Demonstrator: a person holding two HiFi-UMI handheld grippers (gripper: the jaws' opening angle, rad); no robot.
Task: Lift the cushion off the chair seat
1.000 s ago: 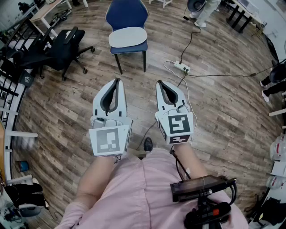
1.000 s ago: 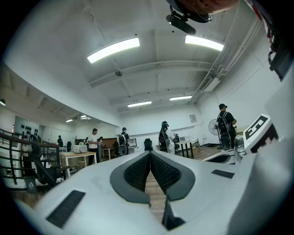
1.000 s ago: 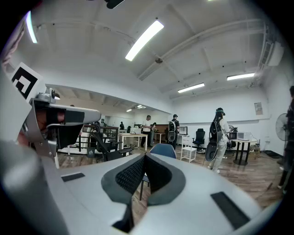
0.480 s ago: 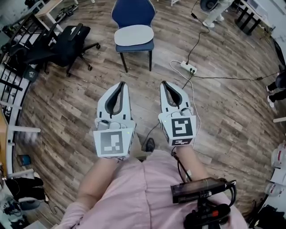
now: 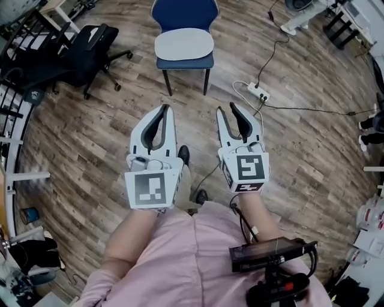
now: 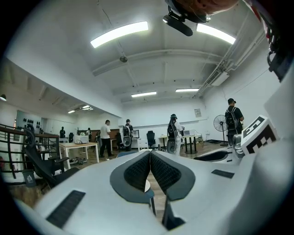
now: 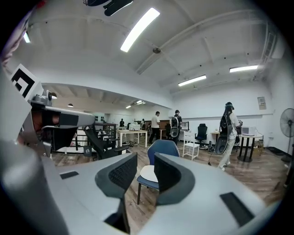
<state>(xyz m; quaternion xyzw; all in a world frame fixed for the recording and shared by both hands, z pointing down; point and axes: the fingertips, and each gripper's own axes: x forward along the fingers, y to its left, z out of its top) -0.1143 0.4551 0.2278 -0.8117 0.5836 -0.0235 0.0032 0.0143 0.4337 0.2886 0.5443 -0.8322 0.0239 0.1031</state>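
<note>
A white oval cushion (image 5: pixel 184 43) lies on the seat of a blue chair (image 5: pixel 183 12) at the top of the head view, well ahead of both grippers. My left gripper (image 5: pixel 163 109) is held over the wooden floor, its jaws shut with nothing between them. My right gripper (image 5: pixel 228 109) is beside it, open and empty. In the left gripper view only a sliver of the cushion (image 6: pixel 146 186) shows below the left gripper (image 6: pixel 149 153). The right gripper view frames the cushion (image 7: pixel 148 173) and chair (image 7: pixel 162 147) beyond the right gripper (image 7: pixel 145 158).
A black office chair (image 5: pixel 78 54) stands left of the blue chair. A white power strip (image 5: pixel 259 92) and its cables lie on the floor to the right. A dark railing (image 5: pixel 12 114) runs along the left. Several people (image 7: pixel 228 133) stand among desks far behind.
The blue chair has come a little nearer and more central in the head view. A shoe has stepped forward between the grippers. My right gripper's jaws have parted.
</note>
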